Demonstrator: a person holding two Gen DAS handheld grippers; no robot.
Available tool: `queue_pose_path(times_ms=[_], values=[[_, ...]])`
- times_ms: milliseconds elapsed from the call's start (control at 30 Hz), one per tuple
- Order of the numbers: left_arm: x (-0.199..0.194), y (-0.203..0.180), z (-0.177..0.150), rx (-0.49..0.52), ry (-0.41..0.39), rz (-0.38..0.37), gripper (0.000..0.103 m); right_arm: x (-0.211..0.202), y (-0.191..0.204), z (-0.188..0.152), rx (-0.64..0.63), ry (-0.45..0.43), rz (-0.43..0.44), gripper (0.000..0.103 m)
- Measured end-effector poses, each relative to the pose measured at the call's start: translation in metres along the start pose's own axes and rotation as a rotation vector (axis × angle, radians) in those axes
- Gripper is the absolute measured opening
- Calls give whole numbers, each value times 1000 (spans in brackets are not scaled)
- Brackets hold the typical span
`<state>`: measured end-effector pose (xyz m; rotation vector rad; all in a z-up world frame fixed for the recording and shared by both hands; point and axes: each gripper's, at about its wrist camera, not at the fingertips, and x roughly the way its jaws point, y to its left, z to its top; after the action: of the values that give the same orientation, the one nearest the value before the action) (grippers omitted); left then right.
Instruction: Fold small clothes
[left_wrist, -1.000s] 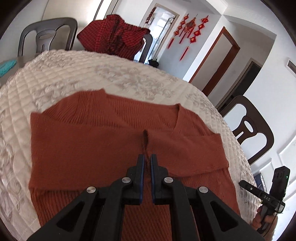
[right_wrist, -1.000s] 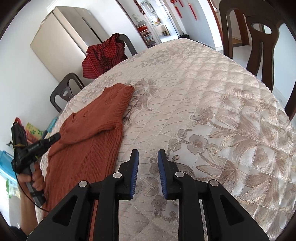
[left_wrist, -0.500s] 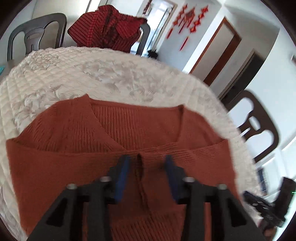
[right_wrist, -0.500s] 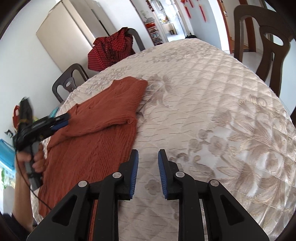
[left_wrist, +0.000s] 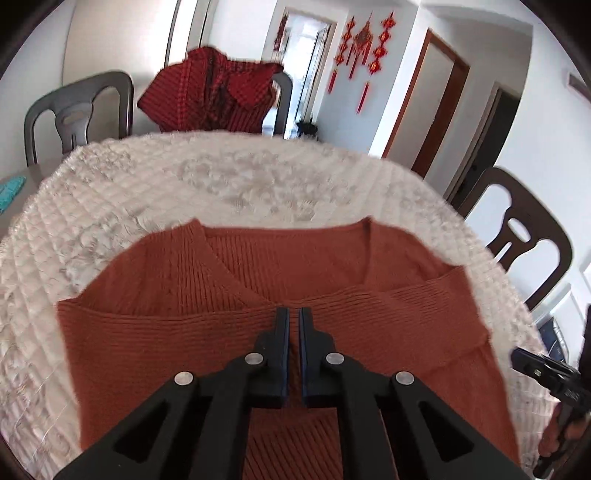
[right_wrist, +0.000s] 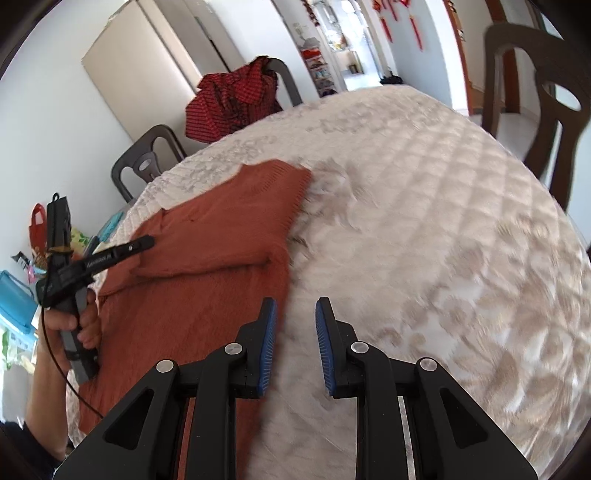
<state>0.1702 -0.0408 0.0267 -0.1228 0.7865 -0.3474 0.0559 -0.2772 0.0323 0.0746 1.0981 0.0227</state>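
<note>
A rust-orange knit sweater (left_wrist: 177, 317) lies flat on the quilted white tablecloth (left_wrist: 221, 177), both sleeves folded across its chest and meeting in the middle. My left gripper (left_wrist: 291, 314) hovers over that meeting point, its jaws closing to a thin slit with nothing between them. In the right wrist view the sweater (right_wrist: 221, 229) lies to the left. My right gripper (right_wrist: 295, 306) stands open over bare tablecloth (right_wrist: 424, 221) just beside the sweater's right edge, holding nothing. The left gripper (right_wrist: 146, 242) shows there too, held by a hand (right_wrist: 79, 325) above the sweater.
A red checked garment (left_wrist: 218, 96) hangs over a chair at the table's far side. A grey chair (left_wrist: 77, 107) stands at the far left and a dark wooden chair (left_wrist: 524, 236) at the right. A tall fridge (right_wrist: 147, 66) stands by the back wall.
The left gripper opened briefly over the sleeve cuffs, then closed again and lifted back a little. The right gripper slid left, closer to the sweater's edge, still open.
</note>
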Motion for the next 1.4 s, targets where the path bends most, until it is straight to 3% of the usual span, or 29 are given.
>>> queue_pose_path(times_ms=[100,200,300,500,767,867,900,933,967,1167,1400], values=[[-12,-13,-3,26,-23,-37,8,1,16,13,-67,-33,2,23],[-3,-25,-10,72,12,-37,8,10,30,26,-135,-58,-10,22],[14,-23,-22,62,94,-12,8,30,34,33,-163,-28,-26,20],[7,-17,-29,29,91,-32,9,44,20,21,-175,68,-70,17],[8,-14,-29,5,94,-51,9,43,14,21,-152,73,-55,15],[-4,-13,-32,-16,90,-59,18,42,11,21,-137,74,-40,15],[-10,-13,-34,-18,87,-61,27,41,11,21,-137,74,-42,17],[-16,-13,-37,-17,81,-56,34,38,12,18,-141,76,-48,17],[-25,-13,-42,-8,71,-46,36,35,13,16,-146,76,-58,17],[-57,-4,-71,23,66,6,36,8,22,-5,-167,52,-14,17],[-73,19,-95,-18,82,56,36,-6,40,-21,-246,50,32,17]])
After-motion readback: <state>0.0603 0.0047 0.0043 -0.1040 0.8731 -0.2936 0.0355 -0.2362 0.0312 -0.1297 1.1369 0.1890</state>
